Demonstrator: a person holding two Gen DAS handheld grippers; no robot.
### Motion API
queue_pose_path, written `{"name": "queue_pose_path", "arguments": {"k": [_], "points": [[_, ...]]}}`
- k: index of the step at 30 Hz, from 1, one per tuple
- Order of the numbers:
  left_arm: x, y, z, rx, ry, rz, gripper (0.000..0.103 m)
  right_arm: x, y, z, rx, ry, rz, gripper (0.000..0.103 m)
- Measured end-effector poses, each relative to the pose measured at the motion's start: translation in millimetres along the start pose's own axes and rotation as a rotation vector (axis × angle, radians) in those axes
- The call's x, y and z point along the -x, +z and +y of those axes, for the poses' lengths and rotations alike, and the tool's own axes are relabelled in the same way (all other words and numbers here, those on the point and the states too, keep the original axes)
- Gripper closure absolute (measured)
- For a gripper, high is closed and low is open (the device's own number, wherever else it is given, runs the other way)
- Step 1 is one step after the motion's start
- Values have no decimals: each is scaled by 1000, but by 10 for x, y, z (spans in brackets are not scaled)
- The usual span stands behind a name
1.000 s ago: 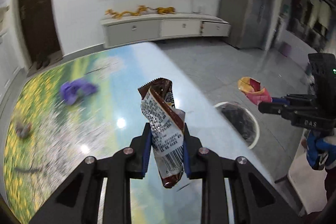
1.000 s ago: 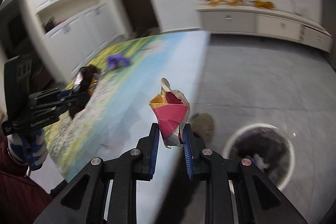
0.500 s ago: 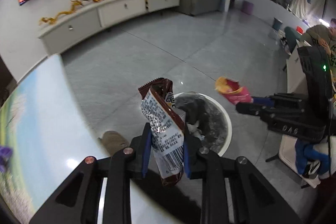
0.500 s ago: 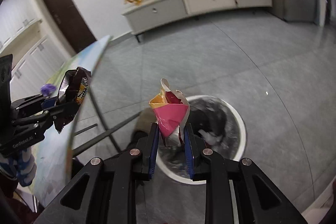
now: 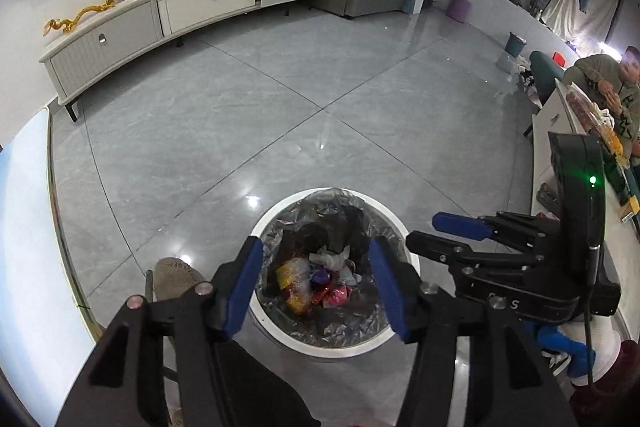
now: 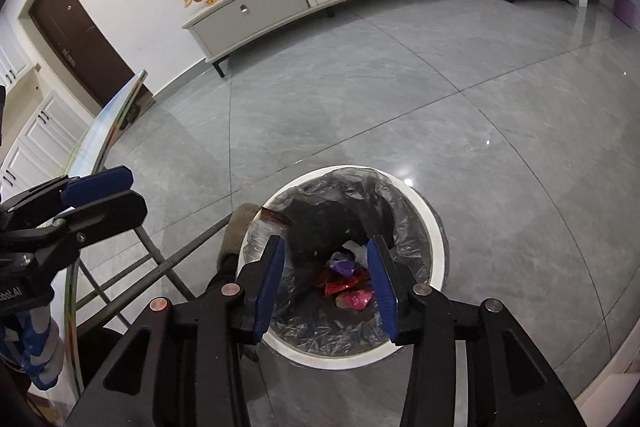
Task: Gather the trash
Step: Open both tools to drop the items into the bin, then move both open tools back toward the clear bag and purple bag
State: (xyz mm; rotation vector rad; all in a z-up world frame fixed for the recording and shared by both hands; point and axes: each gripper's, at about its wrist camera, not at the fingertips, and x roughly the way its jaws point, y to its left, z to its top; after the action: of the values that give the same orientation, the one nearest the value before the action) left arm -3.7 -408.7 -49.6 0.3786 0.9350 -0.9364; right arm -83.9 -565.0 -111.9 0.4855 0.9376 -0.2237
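Note:
In the left wrist view my left gripper [image 5: 316,287] hangs over a white-rimmed bin [image 5: 400,227] lined with a clear bag. Its jaws are opening with nothing between them. Inside the bin lie several wrappers, among them a yellow one [image 5: 294,283] and a pink one [image 5: 336,297]. My right gripper [image 6: 326,279] is above the same bin [image 6: 436,239], its jaws also opening and empty. The pink wrapper [image 6: 356,299] lies below it. A brown wrapper's crimped end [image 6: 274,215] shows at the bin's left rim. Each gripper appears in the other's view: right [image 5: 436,235], left [image 6: 120,195].
The glass table's edge [image 5: 24,227] runs down the left, its metal legs [image 6: 160,259] close to the bin. A slippered foot [image 5: 176,275] rests beside the bin. A long TV cabinet [image 5: 160,15] stands by the far wall. A person [image 5: 612,87] sits at the far right.
Both grippers swung from the table to above the bin and opened. The brown wrapper has left the left jaws and the pink-and-yellow wrapper has left the right jaws.

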Motion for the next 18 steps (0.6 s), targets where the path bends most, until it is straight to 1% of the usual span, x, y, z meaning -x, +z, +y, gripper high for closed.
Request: {"name": "queue_pose_path", "arguments": {"k": [6, 12, 13, 15, 16, 18], "points": [[98, -33, 32, 13, 41, -26, 49, 75, -1, 28, -6, -11, -25, 59], [366, -109, 51, 10, 134, -87, 49, 296, 16, 127, 5, -29, -76, 56], [420, -128, 51, 10, 150, -100, 48, 343, 17, 148, 7, -32, -85, 54], [535, -163, 64, 9, 177, -124, 40, 422, 20, 215, 16, -37, -104, 53], [600, -186, 66, 8, 194, -138, 39, 467, 15, 259, 24, -40, -114, 51], [709, -218, 88, 11, 214, -159, 39, 537, 8, 331, 37, -40, -127, 51]]}}
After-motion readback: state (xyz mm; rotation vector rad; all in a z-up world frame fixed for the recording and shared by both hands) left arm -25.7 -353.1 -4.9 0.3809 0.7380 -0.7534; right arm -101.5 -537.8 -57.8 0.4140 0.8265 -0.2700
